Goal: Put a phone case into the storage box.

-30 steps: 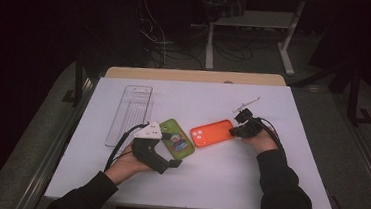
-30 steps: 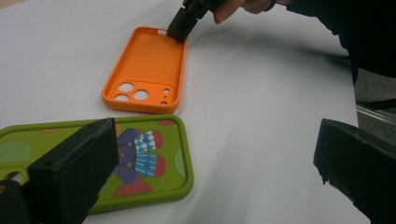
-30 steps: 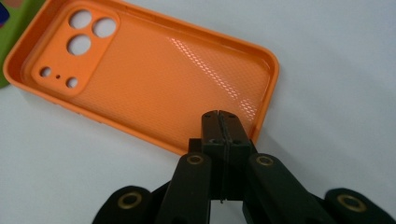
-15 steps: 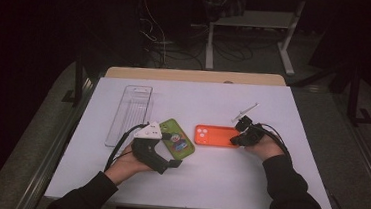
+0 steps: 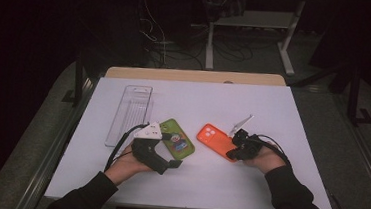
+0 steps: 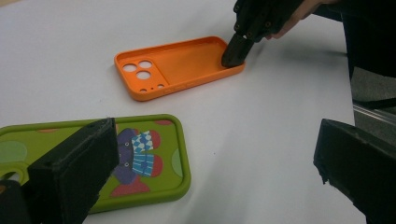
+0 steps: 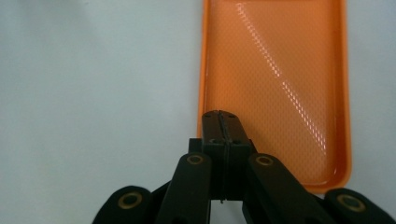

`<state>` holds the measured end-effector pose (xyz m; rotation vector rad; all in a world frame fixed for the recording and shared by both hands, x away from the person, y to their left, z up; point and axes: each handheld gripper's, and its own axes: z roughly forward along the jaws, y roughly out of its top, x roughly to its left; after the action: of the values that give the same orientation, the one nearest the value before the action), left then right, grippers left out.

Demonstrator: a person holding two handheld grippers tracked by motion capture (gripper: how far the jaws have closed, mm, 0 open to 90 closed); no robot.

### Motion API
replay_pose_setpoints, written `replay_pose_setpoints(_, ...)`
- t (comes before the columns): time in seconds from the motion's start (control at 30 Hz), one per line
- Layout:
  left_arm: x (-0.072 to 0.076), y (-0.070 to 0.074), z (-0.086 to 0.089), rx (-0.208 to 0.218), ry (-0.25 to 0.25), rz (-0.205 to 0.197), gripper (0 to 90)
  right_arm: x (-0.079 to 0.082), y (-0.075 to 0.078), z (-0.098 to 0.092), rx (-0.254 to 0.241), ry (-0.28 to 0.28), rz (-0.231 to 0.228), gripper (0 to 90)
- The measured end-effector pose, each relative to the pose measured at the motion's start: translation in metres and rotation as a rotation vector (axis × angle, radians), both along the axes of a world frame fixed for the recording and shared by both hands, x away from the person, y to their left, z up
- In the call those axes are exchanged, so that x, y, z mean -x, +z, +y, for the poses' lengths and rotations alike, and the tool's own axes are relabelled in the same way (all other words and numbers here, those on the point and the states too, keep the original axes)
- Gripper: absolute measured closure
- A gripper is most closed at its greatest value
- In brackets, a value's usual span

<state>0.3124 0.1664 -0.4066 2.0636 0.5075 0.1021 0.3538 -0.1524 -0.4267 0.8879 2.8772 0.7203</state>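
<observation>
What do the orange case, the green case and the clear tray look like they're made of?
Orange phone case: probably soft silicone or rubbery plastic, its inner face finely dotted with a slight sheen.
Green phone case: likely similar, with a thick rounded matte rim and a printed pattern.
Clear tray: seemingly hard transparent plastic; the table shows through its ribbed floor.

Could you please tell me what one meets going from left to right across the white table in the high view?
Clear plastic tray → left gripper → green phone case → orange phone case → right gripper, jaws closed with the tip on that case's end.
</observation>
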Motion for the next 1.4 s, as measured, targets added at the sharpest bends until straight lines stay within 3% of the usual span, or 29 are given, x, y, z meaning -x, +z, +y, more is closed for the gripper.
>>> replay_pose_setpoints(0.17, 0.0, 0.0, 0.0, -0.007, -0.003, -0.002, 0.0, 0.004, 0.001, -0.001, -0.013, -0.014, -0.015, 88.5)
replay_pose_setpoints(0.23, 0.0, 0.0, 0.0, -0.007, -0.002, -0.002, 0.0, 0.007, 0.01, -0.009, -0.099, -0.071, -0.045, 77.9)
replay_pose_setpoints(0.3, 0.001, -0.001, 0.0, -0.007, -0.003, -0.003, 0.0, 0.011, 0.017, -0.015, -0.146, -0.106, -0.081, 62.9)
replay_pose_setpoints(0.37, 0.001, -0.001, 0.0, -0.007, -0.005, -0.004, 0.0, 0.018, 0.023, -0.019, -0.176, -0.15, -0.098, 54.1)
replay_pose_setpoints(0.5, 0.002, -0.001, -0.001, -0.01, -0.007, 0.0, 0.0, 0.033, 0.022, -0.024, -0.209, -0.185, -0.157, 32.3)
replay_pose_setpoints(0.53, 0.002, -0.001, -0.001, -0.01, -0.007, 0.0, 0.0, 0.033, 0.022, -0.024, -0.209, -0.185, -0.157, 32.3)
replay_pose_setpoints(0.57, 0.003, -0.001, -0.001, -0.011, -0.008, -0.001, 0.0, 0.04, 0.019, -0.025, -0.216, -0.191, -0.201, 23.5)
replay_pose_setpoints(0.67, 0.003, -0.001, -0.001, -0.006, -0.013, 0.006, 0.0, 0.047, 0.014, -0.027, -0.243, -0.209, -0.239, 12.3)
replay_pose_setpoints(0.8, 0.003, -0.001, -0.002, -0.007, -0.014, 0.008, 0.0, 0.053, 0.009, -0.028, -0.268, -0.215, -0.239, 6.5)
replay_pose_setpoints(0.83, 0.003, -0.002, -0.001, -0.015, -0.016, 0.004, 0.0, 0.055, 0.005, -0.029, -0.282, -0.22, -0.235, 0.0)
replay_pose_setpoints(0.97, 0.004, -0.003, -0.002, -0.019, -0.017, 0.005, 0.0, 0.06, 0.002, -0.031, -0.285, -0.229, -0.219, 0.0)
replay_pose_setpoints(1.07, 0.005, -0.005, -0.003, -0.027, -0.019, 0.001, 0.0, 0.067, 0.001, -0.034, -0.319, -0.237, -0.213, 0.0)
replay_pose_setpoints(1.4, 0.004, -0.007, -0.001, -0.037, -0.022, -0.001, 0.0, 0.07, 0.004, -0.039, -0.319, -0.237, -0.231, 0.0)
